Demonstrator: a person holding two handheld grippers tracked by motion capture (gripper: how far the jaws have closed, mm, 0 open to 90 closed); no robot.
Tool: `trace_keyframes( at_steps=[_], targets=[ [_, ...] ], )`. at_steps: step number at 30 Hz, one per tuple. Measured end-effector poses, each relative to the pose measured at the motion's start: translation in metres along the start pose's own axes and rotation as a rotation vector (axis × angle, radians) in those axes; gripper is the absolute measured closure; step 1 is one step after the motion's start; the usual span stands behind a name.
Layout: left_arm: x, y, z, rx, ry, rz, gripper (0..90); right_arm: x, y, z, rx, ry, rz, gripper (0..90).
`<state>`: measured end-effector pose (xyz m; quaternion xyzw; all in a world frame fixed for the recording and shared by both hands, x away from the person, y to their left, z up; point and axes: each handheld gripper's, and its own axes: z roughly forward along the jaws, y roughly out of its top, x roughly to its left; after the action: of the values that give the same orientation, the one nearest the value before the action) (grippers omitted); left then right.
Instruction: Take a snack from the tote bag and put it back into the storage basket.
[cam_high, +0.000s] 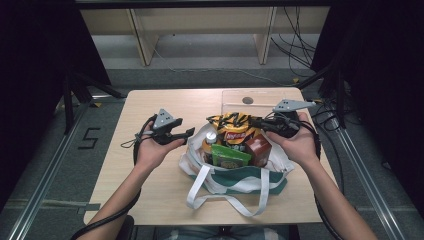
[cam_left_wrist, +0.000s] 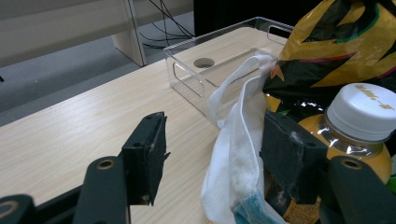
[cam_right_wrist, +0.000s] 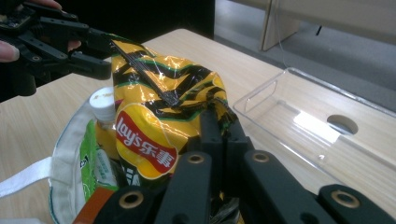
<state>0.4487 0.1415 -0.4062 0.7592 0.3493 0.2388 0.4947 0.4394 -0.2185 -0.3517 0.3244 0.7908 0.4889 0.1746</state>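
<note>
On the counter (cam_high: 150, 190): a white cloth bag (cam_high: 235, 182) is sitting in the middle, full of snacks and drinks.
Clear box (cam_right_wrist: 322, 135): it is waiting empty on the far side of the counter, just behind the bag.
Chip bag (cam_right_wrist: 159, 112): the yellow and black chip bag is sticking up out of the top of the cloth bag, leaning toward the clear box.
Bottle (cam_left_wrist: 359, 126): a drink with a white cap is standing inside the bag, right beside the chips.
Right tool (cam_right_wrist: 219, 109): it is pinching the top corner of the chip bag, jaws squeezed tight on the crinkly edge.
Left tool (cam_left_wrist: 212, 149): its jaws are standing wide, with the white rim of the cloth bag between them, not squeezing it yet.
Step in hand: it looks like the chips are being taken out of the bag.
Next move: I think the left tool needs to be holding the bag rim down, while the right tool is lifting the chips straight up and over to the clear box, going gently so the chips are not getting crushed.
</note>
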Motion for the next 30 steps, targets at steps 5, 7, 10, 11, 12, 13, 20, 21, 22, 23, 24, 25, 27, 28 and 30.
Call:
trace_keyframes(
  at_steps=[5,7,10,11,12,13,20,21,22,23,24,25,27,28,30],
  targets=[
    [0.000,0.000,0.000,-0.001,0.002,-0.005,40.2,0.003,0.002,-0.002,-0.031,-0.013,-0.011,90.0],
    [0.000,0.000,0.000,-0.003,0.003,-0.006,40.2,0.005,0.004,-0.004,-0.028,-0.015,-0.014,90.0],
    [0.000,0.000,0.000,-0.002,0.003,-0.007,40.2,0.005,0.006,-0.006,-0.057,-0.034,-0.045,90.0],
    [0.000,0.000,0.000,-0.003,0.004,-0.008,40.2,0.006,0.006,-0.006,-0.062,-0.031,-0.030,90.0],
    [0.000,0.000,0.000,-0.004,0.004,-0.009,40.2,0.006,0.007,-0.007,-0.060,-0.024,-0.040,90.0],
    [0.000,0.000,0.000,-0.004,0.004,-0.009,40.2,0.006,0.007,-0.008,-0.060,-0.027,-0.049,90.0],
    [0.001,0.000,-0.001,-0.007,0.006,-0.011,40.2,0.009,0.011,-0.011,-0.097,-0.042,-0.057,90.0],
    [0.001,0.000,-0.001,-0.007,0.006,-0.014,40.2,0.010,0.012,-0.011,-0.107,-0.043,-0.057,90.0],
    [0.001,0.000,-0.001,-0.008,0.006,-0.014,40.2,0.010,0.013,-0.012,-0.109,-0.031,-0.064,90.0],
    [0.001,0.000,-0.001,-0.008,0.006,-0.015,40.2,0.011,0.014,-0.013,-0.108,-0.046,-0.069,90.0],
    [0.002,0.000,-0.001,-0.011,0.001,-0.015,40.2,0.011,0.015,-0.014,-0.112,-0.049,-0.072,90.0],
    [0.001,0.000,-0.001,-0.010,0.004,-0.015,40.2,0.011,0.016,-0.014,-0.123,-0.043,-0.077,90.0],
    [0.001,0.000,-0.001,-0.010,0.006,-0.013,40.2,0.011,0.017,-0.015,-0.120,-0.046,-0.081,90.0],
    [0.001,0.000,-0.001,-0.011,0.006,-0.015,40.2,0.012,0.017,-0.015,-0.118,-0.048,-0.079,90.0],
    [0.001,0.000,-0.001,-0.013,0.007,-0.019,40.1,0.012,0.018,-0.015,-0.126,-0.050,-0.084,90.0]
  ],
)
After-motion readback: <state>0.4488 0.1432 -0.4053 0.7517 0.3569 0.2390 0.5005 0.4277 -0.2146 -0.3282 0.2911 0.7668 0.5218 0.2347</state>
